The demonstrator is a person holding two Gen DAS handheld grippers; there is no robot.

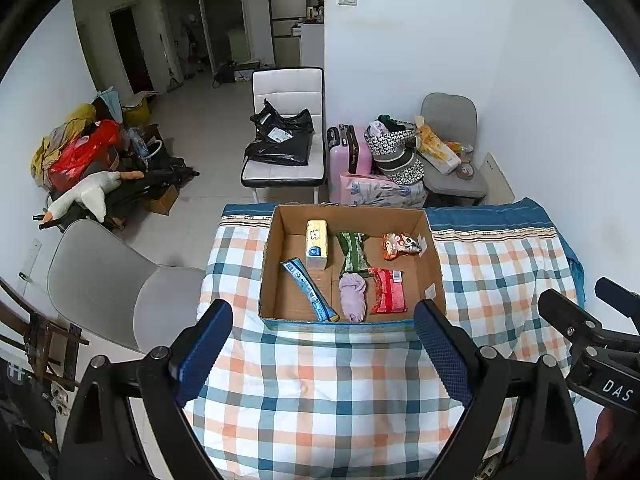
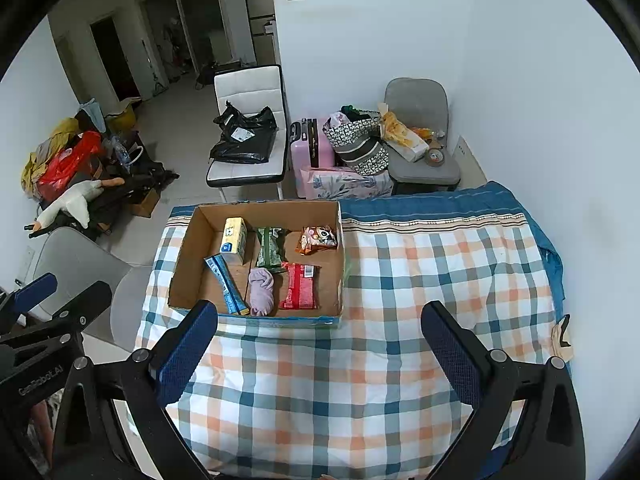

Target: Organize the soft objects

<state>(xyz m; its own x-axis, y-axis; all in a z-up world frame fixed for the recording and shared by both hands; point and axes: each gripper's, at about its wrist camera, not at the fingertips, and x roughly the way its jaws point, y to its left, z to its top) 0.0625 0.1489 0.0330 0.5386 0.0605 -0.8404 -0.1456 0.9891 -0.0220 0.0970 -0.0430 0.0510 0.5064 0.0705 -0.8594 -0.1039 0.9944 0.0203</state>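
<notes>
An open cardboard box (image 1: 276, 256) (image 2: 188, 256) sits on the checked cloth. Inside lie a yellow tissue pack (image 1: 316, 244) (image 2: 233, 240), a blue tube pack (image 1: 310, 290) (image 2: 225, 283), a green packet (image 1: 351, 252) (image 2: 270, 247), a lilac sock (image 1: 352, 295) (image 2: 261, 291), a red packet (image 1: 387, 290) (image 2: 300, 286) and an orange snack bag (image 1: 400, 245) (image 2: 318, 239). My left gripper (image 1: 323, 346) is open and empty, just in front of the box. My right gripper (image 2: 320, 350) is open and empty, in front of the box's right corner.
The checked cloth (image 1: 328, 392) (image 2: 440, 280) covers the table, with a blue edge at the back. A grey chair (image 1: 108, 280) stands left of it. Behind stand a white chair with black bags (image 1: 284, 148), a pink suitcase (image 1: 348, 152) and a grey chair with bags (image 1: 452, 152).
</notes>
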